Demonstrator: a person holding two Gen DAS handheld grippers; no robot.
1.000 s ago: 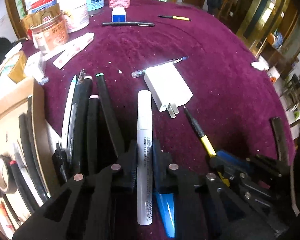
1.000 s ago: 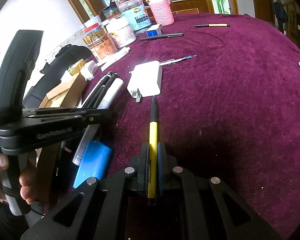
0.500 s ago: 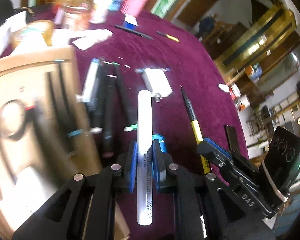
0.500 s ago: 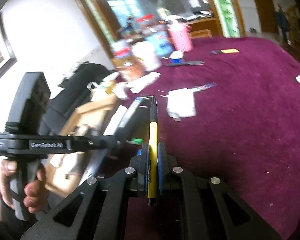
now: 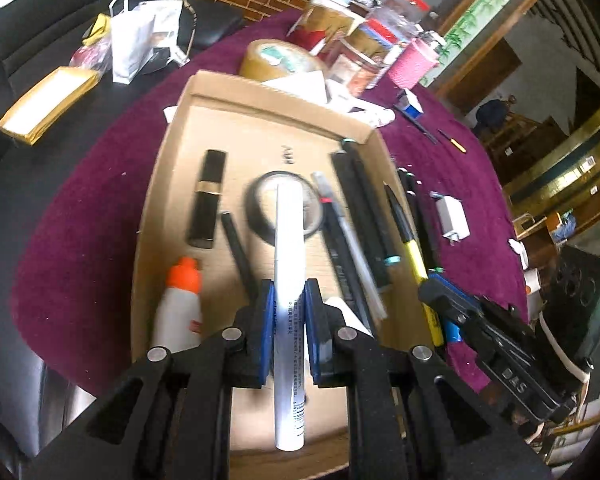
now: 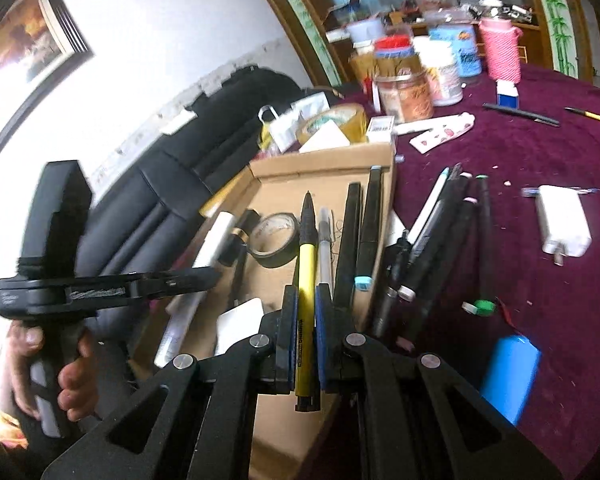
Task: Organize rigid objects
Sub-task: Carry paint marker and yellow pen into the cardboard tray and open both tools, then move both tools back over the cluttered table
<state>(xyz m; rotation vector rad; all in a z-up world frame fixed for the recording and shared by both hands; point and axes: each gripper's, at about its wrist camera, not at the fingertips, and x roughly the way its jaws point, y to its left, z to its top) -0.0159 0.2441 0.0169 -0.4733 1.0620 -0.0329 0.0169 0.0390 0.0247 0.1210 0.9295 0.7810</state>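
Note:
My left gripper (image 5: pixel 288 292) is shut on a white tube-shaped pen (image 5: pixel 288 232) and holds it over an open cardboard box (image 5: pixel 236 128). The box holds a black lipstick (image 5: pixel 208 200), a roll of black tape (image 5: pixel 256 216), an orange-capped white bottle (image 5: pixel 180 308), black markers (image 5: pixel 360 208) and a clear pen. My right gripper (image 6: pixel 306 304) is shut on a yellow and black pen (image 6: pixel 307 264), its tip above the box (image 6: pixel 320 164) near the tape (image 6: pixel 276 240). The left gripper (image 6: pixel 204 278) shows side-on there, held by a hand (image 6: pixel 72 376).
Several dark pens (image 6: pixel 452 232) lie on the purple cloth right of the box, with a white charger (image 6: pixel 564 220) and a blue cylinder (image 6: pixel 508 376) beyond. Jars (image 6: pixel 404 88), a pink cup (image 6: pixel 500 52) and brown tape (image 6: pixel 332 120) crowd the back. A black seat (image 5: pixel 40 40) borders the left.
Both grippers swung left from above the purple cloth to above the cardboard box, each carrying its pen. The left view went from blurred to steady over the box's contents.

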